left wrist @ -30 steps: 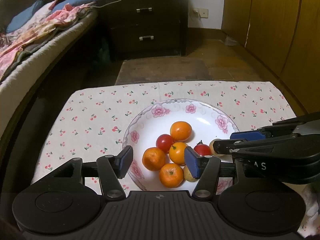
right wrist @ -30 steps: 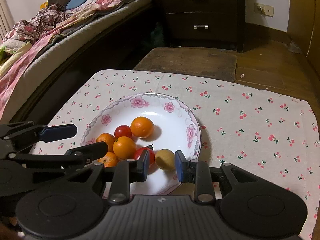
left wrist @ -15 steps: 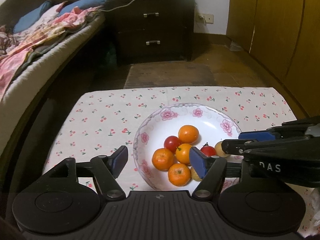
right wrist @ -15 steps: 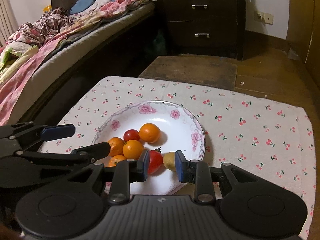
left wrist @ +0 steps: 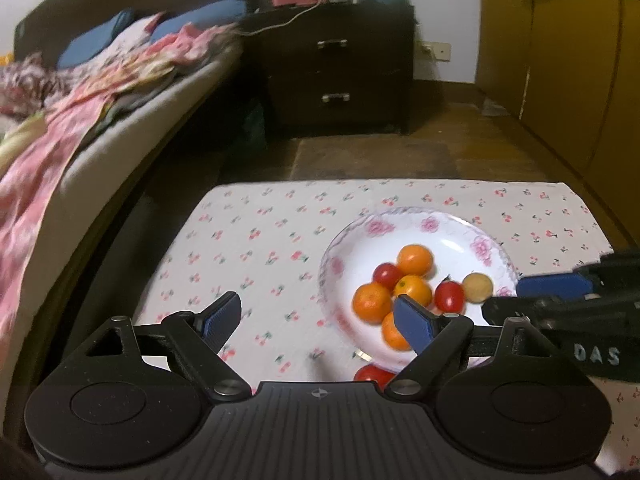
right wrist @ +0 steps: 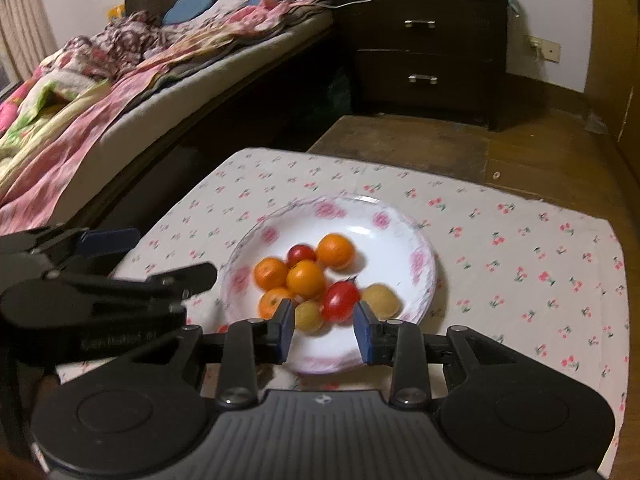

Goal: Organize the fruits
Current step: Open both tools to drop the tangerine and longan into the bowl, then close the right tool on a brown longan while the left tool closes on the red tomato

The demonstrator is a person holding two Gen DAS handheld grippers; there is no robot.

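A white flowered plate [right wrist: 425, 240] [left wrist: 332, 248] on the cherry-print cloth holds several oranges [right wrist: 305, 279] [left wrist: 372, 303], two red tomatoes [right wrist: 341, 301] [left wrist: 449, 296] and two yellowish fruits [right wrist: 380, 301] [left wrist: 476, 287]. One more red fruit [left wrist: 374, 374] peeks out by the plate's near rim. My left gripper [left wrist: 318, 320] [right wrist: 176, 254] hovers left of the plate, its jaws opening wide with nothing between them. My right gripper [right wrist: 325, 332] [left wrist: 504, 296] hangs over the plate's near edge. Its jaws are opening from a narrow gap and press on nothing; the tomato and a yellowish fruit lie just beyond its fingertips.
The cloth [left wrist: 260, 248] covers a low table. A bed with piled bedding [right wrist: 100, 92] runs along the left. A dark two-drawer nightstand [left wrist: 340, 68] stands behind, and wooden cabinet doors [left wrist: 560, 80] line the right. Bare wooden floor [right wrist: 400, 148] lies beyond the table.
Both grippers have drawn back and up from the plate, so it looks farther off. The left jaws have spread much wider. The right jaws have parted slightly.
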